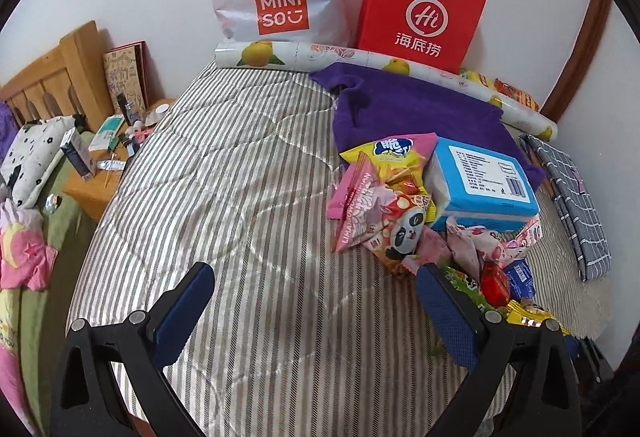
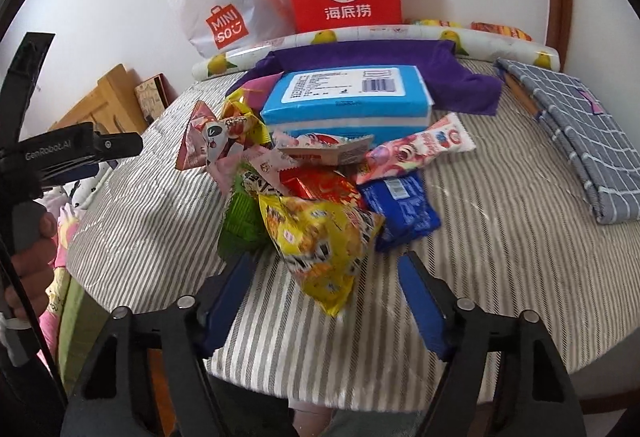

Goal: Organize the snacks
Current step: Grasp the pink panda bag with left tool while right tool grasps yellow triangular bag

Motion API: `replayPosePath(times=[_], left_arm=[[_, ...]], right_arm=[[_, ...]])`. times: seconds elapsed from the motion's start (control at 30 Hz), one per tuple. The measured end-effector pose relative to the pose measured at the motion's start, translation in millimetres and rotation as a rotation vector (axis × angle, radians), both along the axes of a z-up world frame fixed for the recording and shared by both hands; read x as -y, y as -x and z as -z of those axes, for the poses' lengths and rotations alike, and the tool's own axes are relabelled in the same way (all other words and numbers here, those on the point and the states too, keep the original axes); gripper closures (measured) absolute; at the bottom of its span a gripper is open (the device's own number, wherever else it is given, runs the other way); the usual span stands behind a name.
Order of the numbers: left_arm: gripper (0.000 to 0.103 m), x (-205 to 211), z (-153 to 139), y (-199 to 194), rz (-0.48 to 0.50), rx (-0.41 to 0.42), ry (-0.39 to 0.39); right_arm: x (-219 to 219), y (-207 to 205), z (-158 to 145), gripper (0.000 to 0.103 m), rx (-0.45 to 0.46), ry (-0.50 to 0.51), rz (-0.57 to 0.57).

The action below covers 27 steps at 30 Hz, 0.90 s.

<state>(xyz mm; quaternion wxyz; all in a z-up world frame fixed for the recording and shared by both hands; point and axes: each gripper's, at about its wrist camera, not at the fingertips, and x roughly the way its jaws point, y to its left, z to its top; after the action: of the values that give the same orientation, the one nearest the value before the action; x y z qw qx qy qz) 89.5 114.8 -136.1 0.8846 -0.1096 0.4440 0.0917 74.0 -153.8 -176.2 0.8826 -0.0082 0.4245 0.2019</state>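
Right gripper (image 2: 324,285), jaws apart, brackets the lower end of a crinkled yellow foil snack bag (image 2: 320,241) atop the snack pile on the grey-striped quilt (image 2: 500,237); left gripper (image 1: 316,309) spread, empty

Yellow snack bag (image 2: 320,249) motion-blurred, print unreadable; green packet (image 2: 240,215) mostly hidden beneath it.

We note a purple cloth (image 2: 460,77) and grey checked fabric (image 2: 580,141) beyond the claw, striped cover (image 1: 224,173) beneath.
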Motion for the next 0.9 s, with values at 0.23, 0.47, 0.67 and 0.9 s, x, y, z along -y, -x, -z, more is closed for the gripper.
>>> replayPosePath(times=[0.23, 0.47, 0.67, 0.9], left_arm=[[0.002, 2.5, 6.8, -12.1, 0.070, 0.005, 0.034], [0.002, 13.4, 21.3, -36.9, 0.152, -0.026, 0.029], [0.002, 16.7, 34.5, -63.3, 0.195, -0.049, 0.050], [0.002, 17.6, 52.1, -82.5, 0.229, -0.071, 0.040]], right_arm=[[-12.4, -15.3, 15.6, 0.050, -0.008, 0.042, -0.024], [-9.9, -13.5, -2.3, 0.052, 0.002, 0.028, -0.023], [-4.4, -10.0, -25.1, 0.053, 0.030, -0.005, 0.013], [1.7, -15.0, -42.5, 0.053, 0.059, -0.028, 0.088]])
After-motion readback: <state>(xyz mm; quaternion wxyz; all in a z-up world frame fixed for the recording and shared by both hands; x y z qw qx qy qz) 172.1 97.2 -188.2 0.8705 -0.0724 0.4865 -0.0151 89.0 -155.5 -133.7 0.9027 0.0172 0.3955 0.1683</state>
